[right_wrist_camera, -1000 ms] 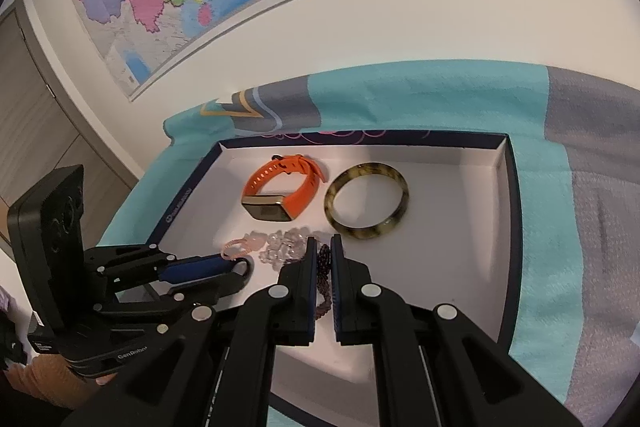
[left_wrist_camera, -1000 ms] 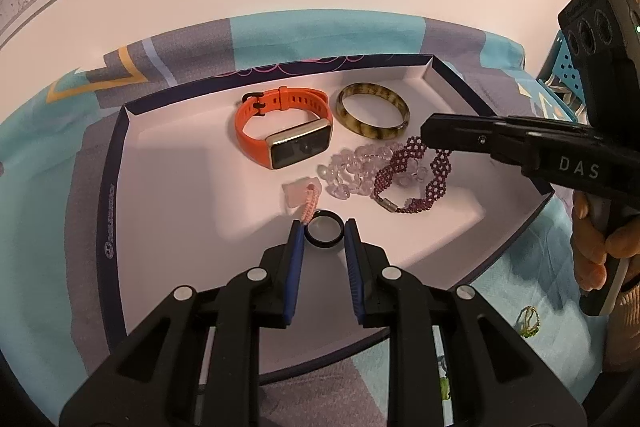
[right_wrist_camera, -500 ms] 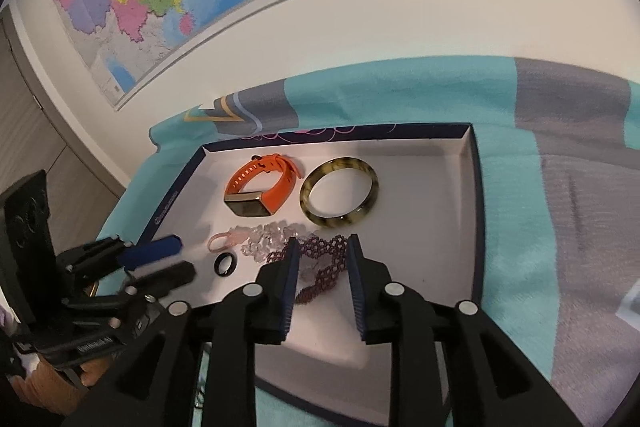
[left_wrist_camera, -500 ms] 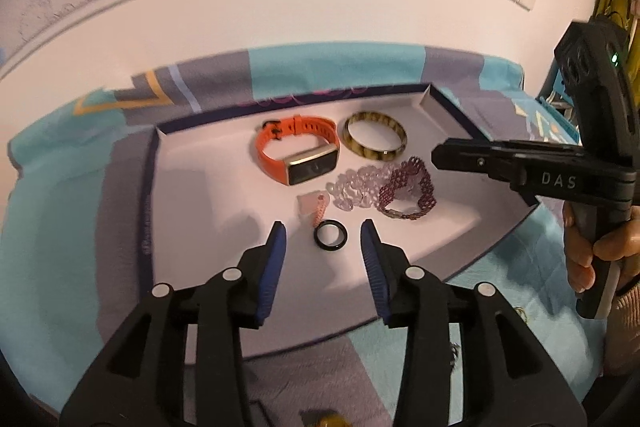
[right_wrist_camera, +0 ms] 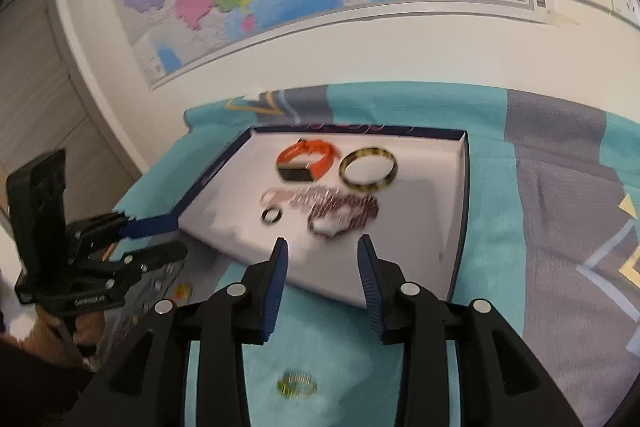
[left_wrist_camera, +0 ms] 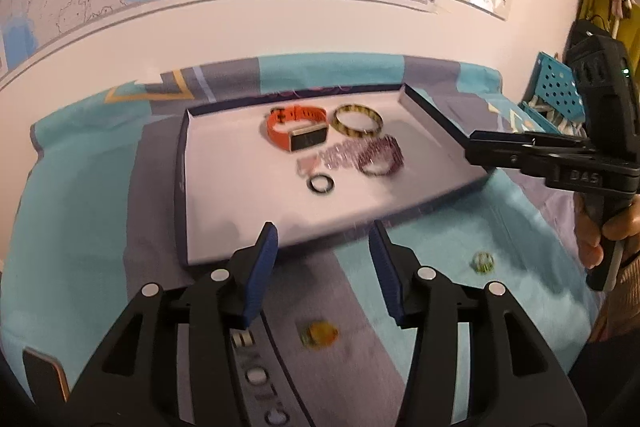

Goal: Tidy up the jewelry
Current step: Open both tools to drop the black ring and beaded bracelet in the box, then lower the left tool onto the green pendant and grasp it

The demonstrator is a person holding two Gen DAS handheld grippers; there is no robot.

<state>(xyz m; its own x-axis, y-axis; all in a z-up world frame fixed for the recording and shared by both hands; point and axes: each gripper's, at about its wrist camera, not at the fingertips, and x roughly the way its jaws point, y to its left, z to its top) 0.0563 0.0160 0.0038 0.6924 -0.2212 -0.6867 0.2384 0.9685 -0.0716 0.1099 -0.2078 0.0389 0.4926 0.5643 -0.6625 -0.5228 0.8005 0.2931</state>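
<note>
A white tray with a dark blue rim (left_wrist_camera: 184, 187) (right_wrist_camera: 460, 211) lies on the cloth. In it are an orange watch (left_wrist_camera: 296, 131) (right_wrist_camera: 306, 161), a tortoiseshell bangle (left_wrist_camera: 357, 121) (right_wrist_camera: 368, 169), a clear bead bracelet (left_wrist_camera: 340, 155), a maroon bead bracelet (left_wrist_camera: 380, 159) (right_wrist_camera: 344, 213) and a black ring (left_wrist_camera: 320, 184) (right_wrist_camera: 272, 215). My left gripper (left_wrist_camera: 322, 259) (right_wrist_camera: 156, 239) is open and empty, pulled back in front of the tray. My right gripper (right_wrist_camera: 322, 267) (left_wrist_camera: 476, 151) is open and empty near the tray's front edge.
On the cloth in front of the tray lie a yellow ring (left_wrist_camera: 318, 334) (right_wrist_camera: 182, 291) and a green-yellow ring (left_wrist_camera: 482, 262) (right_wrist_camera: 298, 385). A dark band with round studs (left_wrist_camera: 256, 375) lies under my left gripper. A blue perforated basket (left_wrist_camera: 556, 95) stands far right. The wall is close behind.
My left gripper let go of the black ring in the tray, opened and drew back. My right gripper opened off the maroon bracelet and drew back too.
</note>
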